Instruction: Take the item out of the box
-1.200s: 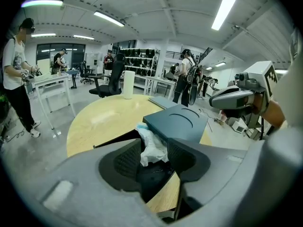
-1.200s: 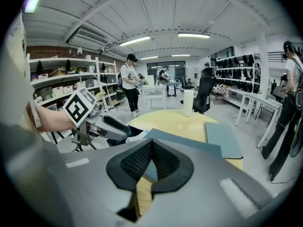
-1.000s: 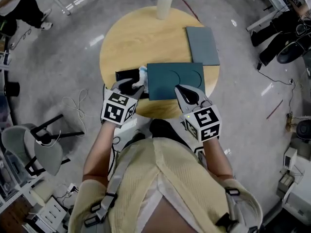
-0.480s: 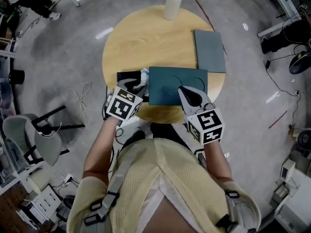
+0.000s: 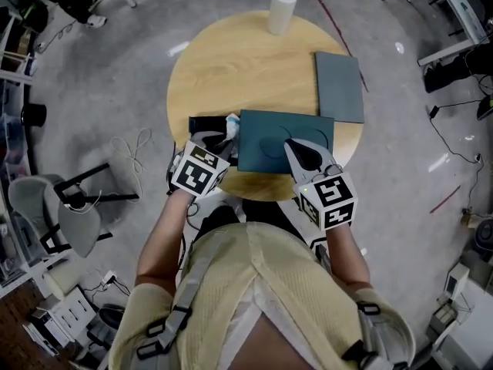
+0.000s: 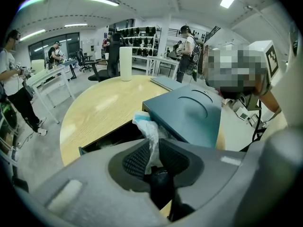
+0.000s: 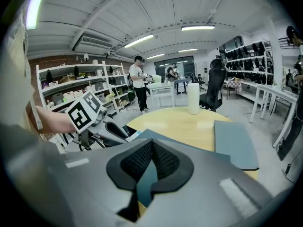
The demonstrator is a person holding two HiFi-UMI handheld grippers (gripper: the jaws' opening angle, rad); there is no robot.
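A dark teal box lies at the near edge of a round wooden table. Its black inner tray is slid out to the left. A crumpled white and blue packet sticks up where tray and box meet. My left gripper reaches over the tray, and its jaws are closing. In the left gripper view the packet sits between the pads, which touch it on both sides. My right gripper rests on the box's near edge. The teal box edge shows in its narrow gap.
A flat grey-teal panel lies on the table's right side. A white cylinder stands at the far edge. A grey chair and cables are on the floor to the left. People stand among desks and shelves in the background.
The left gripper's jaws have drawn together around the white packet at the tray's opening. The right gripper has stayed on the box's near edge.
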